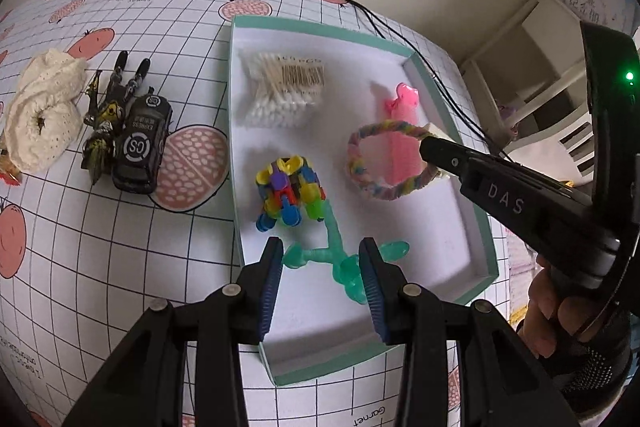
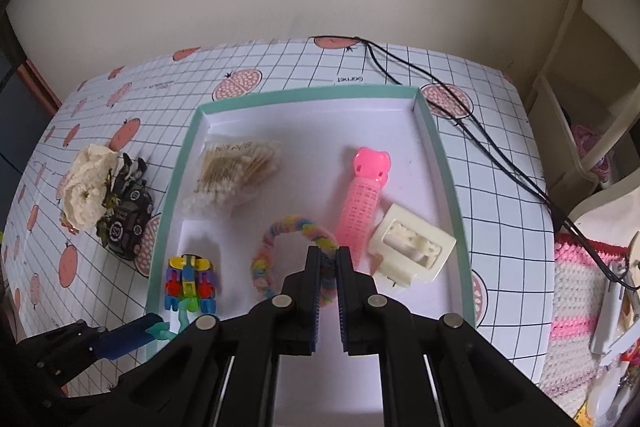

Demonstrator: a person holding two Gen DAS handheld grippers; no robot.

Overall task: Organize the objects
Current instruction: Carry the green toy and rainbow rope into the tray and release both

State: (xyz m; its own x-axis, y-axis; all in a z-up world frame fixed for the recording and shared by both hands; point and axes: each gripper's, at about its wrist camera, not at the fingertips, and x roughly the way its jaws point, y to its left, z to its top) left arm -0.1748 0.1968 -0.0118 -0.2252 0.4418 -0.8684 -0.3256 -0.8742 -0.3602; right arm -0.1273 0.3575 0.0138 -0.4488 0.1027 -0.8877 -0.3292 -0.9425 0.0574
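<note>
A table covered in a white grid cloth (image 2: 280,67) printed with pink fruit fills most of the room in front of me, and on it sits a shallow box (image 2: 436,163) with a teal rim and a white floor. To the left of the box, out on the cloth, a cream crocheted scrunchie (image 1: 42,111) lies against a black toy car (image 1: 142,143) and a dark robot-like figure (image 1: 108,99), all three bunched together. Inside the box, a packet of cotton swabs (image 2: 232,179) lies in the far left corner, a pink hair roller clip (image 2: 362,203) with a bear-shaped head runs lengthwise down the middle right, and a cream claw clip (image 2: 412,247) sits just beside its lower end. The right gripper (image 2: 329,259) is clamped down on a pastel rainbow hair tie (image 2: 272,247), pinching the loop's near edge between its closed pads so the ring sits over the box floor against the pink clip. The left gripper (image 1: 320,259) has its jaws partly apart, with a green suction-cup toy (image 1: 336,251) lying between and beyond the tips; I cannot tell whether the pads touch it. That green stem leads up to a small multicoloured block toy (image 1: 290,191) near the box's left wall. Two thin black cords (image 2: 460,115) trail across the cloth to the right.
</note>
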